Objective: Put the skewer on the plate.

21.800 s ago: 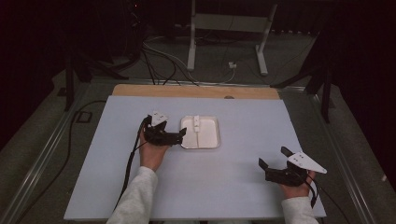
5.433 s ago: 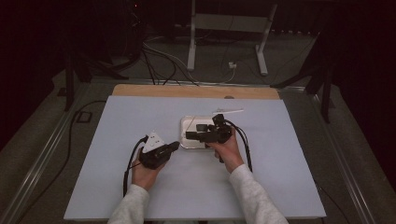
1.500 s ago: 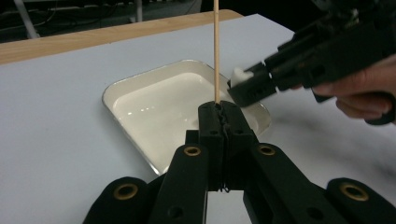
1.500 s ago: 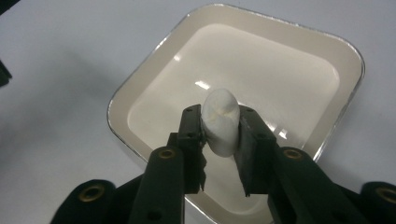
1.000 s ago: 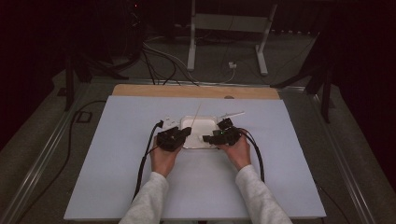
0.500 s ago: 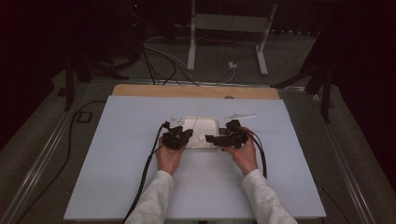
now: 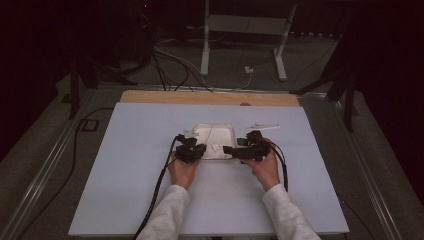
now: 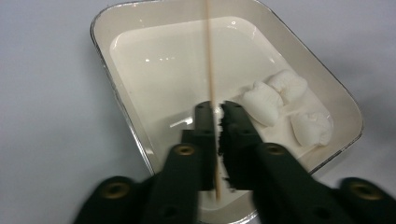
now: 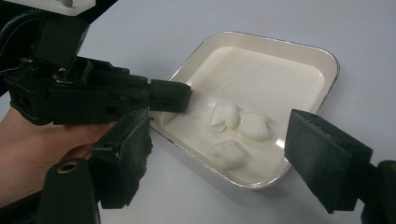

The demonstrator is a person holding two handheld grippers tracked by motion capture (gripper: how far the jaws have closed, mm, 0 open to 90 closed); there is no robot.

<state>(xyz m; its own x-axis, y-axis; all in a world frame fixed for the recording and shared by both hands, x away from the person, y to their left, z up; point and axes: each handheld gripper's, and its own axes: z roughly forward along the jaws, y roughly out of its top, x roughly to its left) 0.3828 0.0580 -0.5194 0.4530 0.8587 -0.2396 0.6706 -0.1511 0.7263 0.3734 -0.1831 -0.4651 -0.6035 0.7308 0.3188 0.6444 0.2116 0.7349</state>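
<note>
A white rectangular tray (image 7: 220, 131) sits mid-table, with three white marshmallow pieces (image 7: 216, 148) at its near end. My left gripper (image 7: 200, 150) is at the tray's near left corner. It is shut on a thin wooden skewer (image 8: 208, 65) that stands over the tray (image 8: 107, 79), just left of the marshmallows (image 8: 264, 100). My right gripper (image 7: 231, 150) is at the near right corner, open. In the right gripper view its jaws (image 9: 224, 144) straddle the near marshmallow (image 9: 226, 154), and the left gripper (image 9: 112, 98) reaches in over the tray rim (image 9: 327, 70).
The pale blue table top (image 7: 125, 165) spreads wide on both sides of the tray. A wooden strip (image 7: 210, 97) runs along its far edge. Black cables (image 7: 160, 185) trail from both grippers toward me. A metal stand (image 7: 245, 45) and floor cables lie beyond the table.
Over the last second both grippers edged slightly right at the tray's near end. Earlier, the right gripper came in from the table's right side and the left returned to the tray.
</note>
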